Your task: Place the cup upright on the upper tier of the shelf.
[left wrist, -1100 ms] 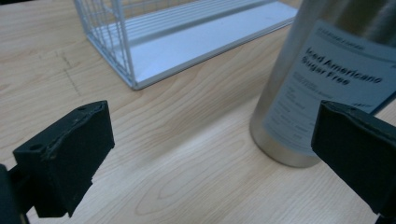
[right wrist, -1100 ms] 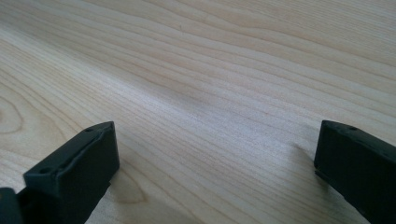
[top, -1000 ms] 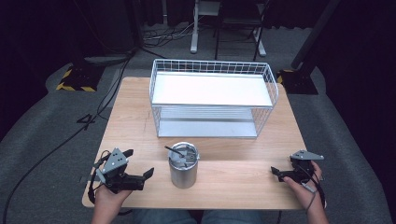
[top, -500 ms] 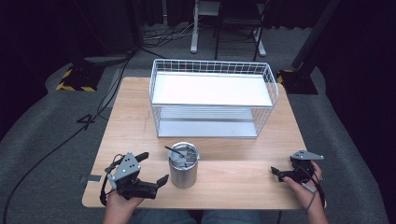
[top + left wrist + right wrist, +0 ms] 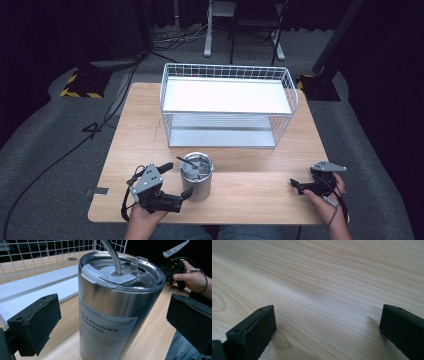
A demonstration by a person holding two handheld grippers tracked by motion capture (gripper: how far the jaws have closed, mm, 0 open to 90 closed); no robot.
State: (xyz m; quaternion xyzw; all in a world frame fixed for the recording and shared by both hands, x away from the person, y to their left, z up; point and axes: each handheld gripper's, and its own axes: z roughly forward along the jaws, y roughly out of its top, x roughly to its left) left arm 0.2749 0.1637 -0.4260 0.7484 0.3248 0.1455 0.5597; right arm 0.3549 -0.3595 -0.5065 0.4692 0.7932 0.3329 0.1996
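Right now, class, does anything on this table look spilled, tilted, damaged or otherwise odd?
Nothing stands out. The tumbler stands upright on the table with its lid on and its straw through the lid, and no liquid shows around it. The wire rack sits square behind it. The left claw is open around the tumbler.

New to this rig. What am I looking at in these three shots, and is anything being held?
No robot arm here: a person holds a two-jaw gripper in each hand at a wooden table. The high view looks down from above; each of the other two comes from a camera riding on one gripper, looking out between its black jaws.

On the table stand a white wire rack and a steel tumbler with a lid and straw.

The left gripper is open, its jaws either side of the tumbler without touching it, as the left gripper view shows. The right gripper is open too, low over bare wood. Nothing is held yet.
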